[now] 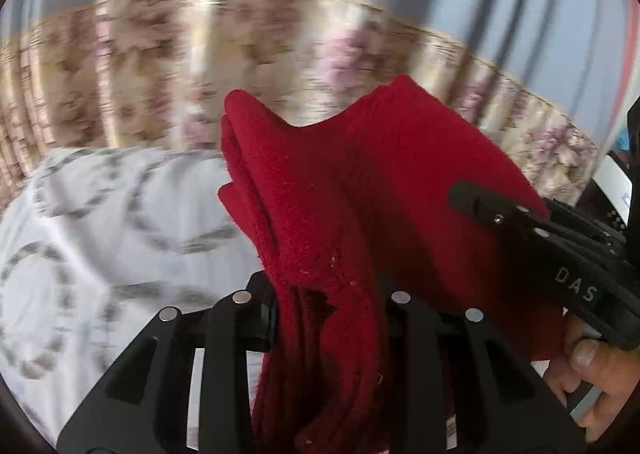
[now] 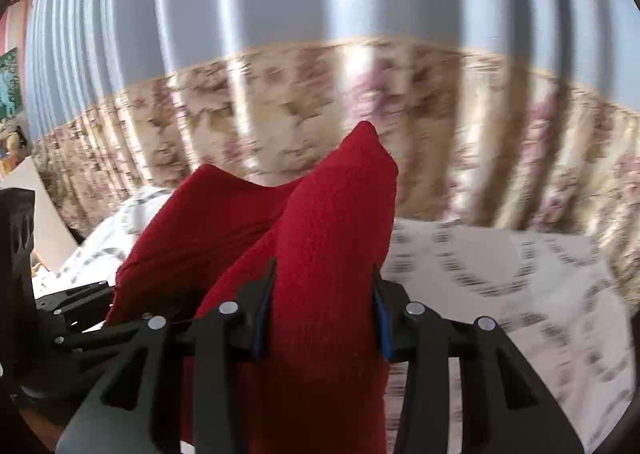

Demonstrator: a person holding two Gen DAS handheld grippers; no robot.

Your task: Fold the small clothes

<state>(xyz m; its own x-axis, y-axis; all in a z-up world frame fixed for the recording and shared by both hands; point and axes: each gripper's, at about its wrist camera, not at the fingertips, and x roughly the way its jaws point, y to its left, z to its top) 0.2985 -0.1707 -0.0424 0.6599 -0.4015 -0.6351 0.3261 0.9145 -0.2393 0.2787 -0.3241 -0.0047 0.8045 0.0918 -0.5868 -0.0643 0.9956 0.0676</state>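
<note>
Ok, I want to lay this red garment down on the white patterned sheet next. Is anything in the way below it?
Nothing visible. The red garment hangs gripped by both the left gripper and right gripper, and the white patterned sheet beyond it shows no objects, though the spot directly under the cloth is hidden.
</note>
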